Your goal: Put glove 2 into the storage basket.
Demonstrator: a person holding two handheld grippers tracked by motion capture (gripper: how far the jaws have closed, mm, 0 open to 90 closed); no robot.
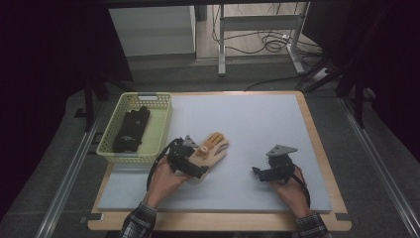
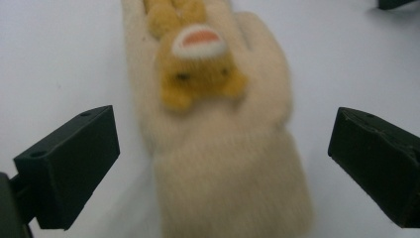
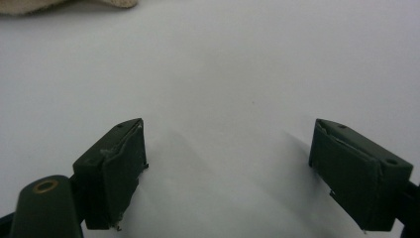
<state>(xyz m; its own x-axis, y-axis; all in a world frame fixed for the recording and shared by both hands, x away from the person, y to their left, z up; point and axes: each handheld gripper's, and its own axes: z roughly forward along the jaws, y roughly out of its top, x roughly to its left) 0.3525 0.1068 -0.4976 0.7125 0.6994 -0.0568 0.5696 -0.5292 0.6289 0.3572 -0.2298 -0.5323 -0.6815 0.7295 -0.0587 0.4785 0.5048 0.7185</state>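
Both fingers stand clear of glove edges

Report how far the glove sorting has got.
Done: a black glove lies in the basket. In hand: the left gripper is open over the cream glove, which lies flat on the mat, not gripped. Left: grip it and move it, probably to the basket. The right gripper is open, holding nothing.

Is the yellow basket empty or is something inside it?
Not empty. The yellow basket holds a black glove, lying flat along its bottom in the high view.
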